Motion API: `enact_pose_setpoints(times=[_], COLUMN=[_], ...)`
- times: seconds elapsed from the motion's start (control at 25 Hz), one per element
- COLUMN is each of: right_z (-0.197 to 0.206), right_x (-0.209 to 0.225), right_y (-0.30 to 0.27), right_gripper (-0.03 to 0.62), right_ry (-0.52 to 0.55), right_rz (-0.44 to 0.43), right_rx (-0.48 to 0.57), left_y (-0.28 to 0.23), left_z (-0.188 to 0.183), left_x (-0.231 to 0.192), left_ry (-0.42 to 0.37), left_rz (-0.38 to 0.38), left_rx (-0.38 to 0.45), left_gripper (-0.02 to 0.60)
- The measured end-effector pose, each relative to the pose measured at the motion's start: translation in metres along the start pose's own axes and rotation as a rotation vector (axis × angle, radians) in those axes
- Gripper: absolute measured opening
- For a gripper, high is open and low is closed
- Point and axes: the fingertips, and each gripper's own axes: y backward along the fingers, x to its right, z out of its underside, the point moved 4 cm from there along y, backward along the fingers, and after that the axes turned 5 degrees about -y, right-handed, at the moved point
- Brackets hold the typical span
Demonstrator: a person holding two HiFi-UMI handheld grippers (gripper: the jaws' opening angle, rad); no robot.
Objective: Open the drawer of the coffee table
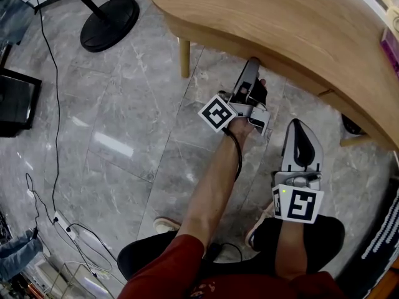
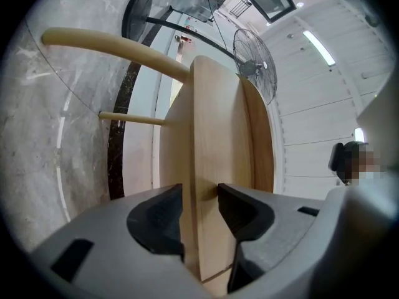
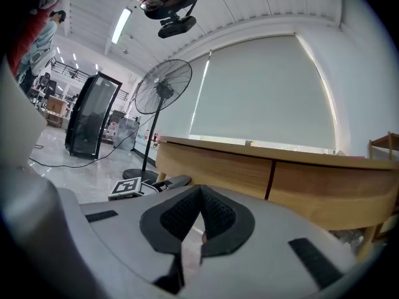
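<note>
Straddling the drawer point(image 2: 209, 148) front's lower edge under the bench point(image 1: 299, 23) top, the left gripper point(image 1: 252, 64) points up.
Its jaws stand apart around the wood; the right gripper point(image 1: 302, 126) hangs nearby, closed and empty.

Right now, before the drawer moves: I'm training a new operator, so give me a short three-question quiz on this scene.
1. True or false: the right hand-held gripper grips the light wooden coffee table.
2. What stands on the grey marble floor? A) black round-based pedestal fan B) red chair C) blue bucket
3. Fill in: the table's wooden front panel sits between the jaws of the ____ hand-held gripper.
Key: 1. False; it hangs back, jaws together, empty. 2. A. 3. Left; the left hand-held gripper straddles the panel's edge, jaws apart.
</note>
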Motion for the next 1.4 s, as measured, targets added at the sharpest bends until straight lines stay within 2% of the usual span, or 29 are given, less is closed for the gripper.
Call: enact_pose_setpoints(times=[0.12,0.16,0.32,0.56,0.8,0.96,1.4], right_z=[0.000,0.002,0.008,0.008,0.002,-0.004,-0.021], right_x=[-0.001,-0.002,0.000,-0.005,-0.005,-0.008,-0.030], right_y=[0.000,0.000,-0.001,-0.001,-0.002,0.001,0.014], right_gripper=[-0.005,-0.005,-0.005,-0.005,-0.005,-0.005,-0.005], right_ry=[0.007,0.007,0.002,0.017,0.015,-0.021,-0.013], right_rz=[-0.005,-0.007,-0.006,-0.007,0.001,0.000,-0.016], right_rx=[-0.004,-0.007,-0.018,-0.019,-0.010,0.008,0.048], left_y=[-0.001,-0.003,-0.015,-0.011,-0.003,0.016,0.060], left_z=[-0.003,-0.006,-0.015,-0.014,-0.016,-0.017,-0.018], left_x=[0.002,0.004,0.012,0.011,0.013,0.024,0.047], left_ry=[0.013,0.024,0.013,0.013,0.016,0.004,0.009], left_rz=[0.027,0.046,0.086,0.053,0.052,0.064,0.060], left_rx=[0.017,0.032,0.050,0.033,0.021,0.016,0.023], left_gripper=[0.167,0.231,0.252,0.229,0.225,0.219,0.219])
